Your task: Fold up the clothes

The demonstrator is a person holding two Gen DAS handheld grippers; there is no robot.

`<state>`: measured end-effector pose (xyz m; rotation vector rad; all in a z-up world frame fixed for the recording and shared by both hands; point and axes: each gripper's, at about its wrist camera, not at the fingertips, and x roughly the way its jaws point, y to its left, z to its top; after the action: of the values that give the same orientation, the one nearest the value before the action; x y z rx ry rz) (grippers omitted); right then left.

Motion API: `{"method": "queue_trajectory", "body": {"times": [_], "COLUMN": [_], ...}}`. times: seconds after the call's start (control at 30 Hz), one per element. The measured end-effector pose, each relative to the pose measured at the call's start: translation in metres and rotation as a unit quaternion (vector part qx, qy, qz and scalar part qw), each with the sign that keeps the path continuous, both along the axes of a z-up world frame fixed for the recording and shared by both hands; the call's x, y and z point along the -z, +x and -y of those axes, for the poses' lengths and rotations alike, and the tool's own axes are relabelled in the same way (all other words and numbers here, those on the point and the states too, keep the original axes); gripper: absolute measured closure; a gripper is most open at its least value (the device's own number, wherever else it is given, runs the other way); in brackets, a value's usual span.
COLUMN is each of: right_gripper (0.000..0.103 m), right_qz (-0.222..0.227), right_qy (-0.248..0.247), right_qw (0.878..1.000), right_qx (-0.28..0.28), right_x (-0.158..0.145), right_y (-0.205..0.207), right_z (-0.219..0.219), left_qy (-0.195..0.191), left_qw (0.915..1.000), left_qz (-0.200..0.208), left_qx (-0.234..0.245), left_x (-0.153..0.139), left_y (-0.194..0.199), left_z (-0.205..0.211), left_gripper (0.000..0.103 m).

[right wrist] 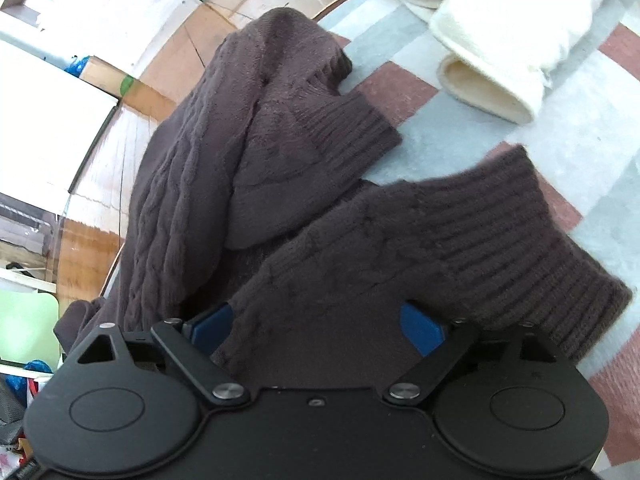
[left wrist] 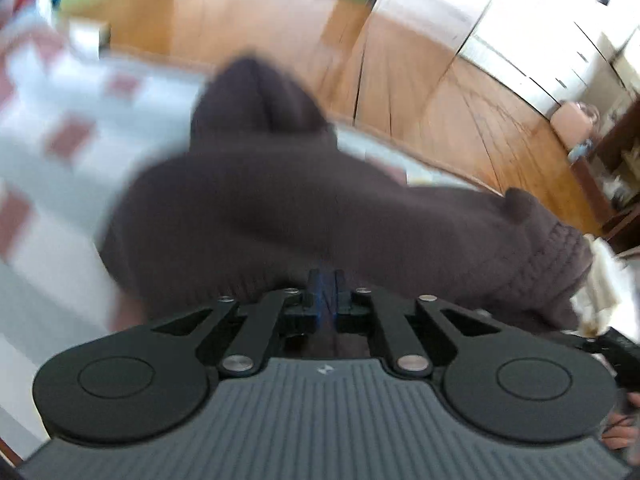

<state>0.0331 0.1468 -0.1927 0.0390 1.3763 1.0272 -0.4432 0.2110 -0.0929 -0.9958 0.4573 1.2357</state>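
Observation:
A dark brown knitted sweater [left wrist: 304, 208] lies bunched on the checked cloth, and the left wrist view of it is blurred. My left gripper [left wrist: 326, 286] is shut, its blue pads pinched on a fold of the sweater at the near edge. In the right wrist view the sweater [right wrist: 192, 168] hangs partly over the table edge, and a ribbed cuff [right wrist: 352, 132] lies on the cloth. A second ribbed sleeve [right wrist: 460, 240] lies across my right gripper [right wrist: 316, 320]. Its jaws stand wide apart and its fingertips are hidden under the knit.
The grey and red checked cloth [right wrist: 472, 148] covers the table. A cream garment [right wrist: 500, 40] is heaped at the far right, and its edge [left wrist: 600, 280] also shows beside the sweater. Wooden floor [left wrist: 460, 112] and white cabinets [right wrist: 48, 120] lie beyond the table edge.

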Motion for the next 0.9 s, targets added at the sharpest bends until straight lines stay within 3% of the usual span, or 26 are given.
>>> {"method": "queue_trajectory", "body": {"times": [0.03,0.07,0.17,0.2,0.27,0.3,0.33,0.37,0.4,0.43,0.53,0.6,0.7,0.73,0.77,0.8,0.83,0.9], "right_gripper": [0.009,0.009,0.009,0.010,0.017,0.027,0.065,0.088,0.092,0.092,0.094,0.094,0.094,0.094,0.094,0.094,0.094,0.093], "right_qz": [0.001,0.006,0.046,0.063,0.111,0.144,0.174,0.202,0.212,0.208,0.197,0.190,0.179,0.170,0.159,0.139,0.113,0.081], "right_qy": [-0.003,-0.007,-0.041,-0.056,-0.080,-0.082,-0.082,-0.081,-0.074,-0.059,0.020,0.096,0.254,0.287,0.304,0.299,0.276,0.190], "right_qw": [1.000,1.000,0.998,0.996,0.990,0.986,0.980,0.974,0.971,0.973,0.978,0.975,0.949,0.942,0.938,0.942,0.952,0.972], "right_qx": [0.001,-0.002,-0.010,-0.012,-0.024,-0.036,-0.053,-0.070,-0.077,-0.074,-0.064,-0.058,-0.044,-0.045,-0.051,-0.061,-0.074,-0.114], "right_x": [-0.002,-0.003,-0.004,-0.003,-0.004,-0.006,-0.008,-0.009,-0.010,-0.013,-0.041,-0.069,-0.118,-0.127,-0.130,-0.126,-0.117,-0.088], "right_y": [0.001,0.001,-0.004,-0.008,-0.022,-0.031,-0.039,-0.046,-0.050,-0.049,-0.043,-0.040,-0.037,-0.036,-0.036,-0.037,-0.039,-0.048], "right_z": [-0.006,-0.014,-0.038,-0.045,-0.053,-0.054,-0.053,-0.051,-0.047,-0.041,-0.019,-0.001,0.045,0.058,0.067,0.071,0.072,0.065], "left_qy": [-0.004,-0.008,-0.013,-0.013,-0.028,-0.040,-0.046,-0.045,-0.044,-0.041,0.001,0.050,0.138,0.158,0.174,0.189,0.188,0.149], "left_qw": [1.0000,0.9999,0.9992,0.9992,0.9989,0.9985,0.9985,0.9987,0.9987,0.9988,0.9998,0.9987,0.9895,0.9867,0.9841,0.9811,0.9815,0.9881], "left_qz": [-0.006,-0.011,-0.037,-0.039,-0.038,-0.034,-0.021,-0.004,0.009,0.011,0.011,0.010,0.015,0.003,-0.011,-0.025,-0.030,-0.032], "left_qx": [0.001,0.002,-0.005,-0.002,0.008,0.014,0.020,0.024,0.026,0.026,0.016,-0.010,-0.040,-0.037,-0.033,-0.030,-0.023,-0.023], "left_x": [0.007,0.013,0.025,0.029,0.038,0.044,0.050,0.054,0.056,0.055,0.033,-0.001,-0.063,-0.077,-0.089,-0.100,-0.102,-0.080], "left_y": [0.000,0.001,0.011,0.013,0.018,0.020,0.022,0.021,0.021,0.020,0.011,-0.004,-0.031,-0.033,-0.035,-0.036,-0.037,-0.043], "left_z": [-0.002,-0.005,-0.007,-0.007,-0.009,-0.010,-0.011,-0.009,-0.007,-0.006,-0.001,0.005,0.025,0.032,0.038,0.044,0.048,0.048], "left_gripper": [0.095,0.087,0.033,0.021,0.017,0.018,0.022,0.046,0.087,0.092,0.093,0.093,0.093,0.093,0.093,0.093,0.093,0.093]}}
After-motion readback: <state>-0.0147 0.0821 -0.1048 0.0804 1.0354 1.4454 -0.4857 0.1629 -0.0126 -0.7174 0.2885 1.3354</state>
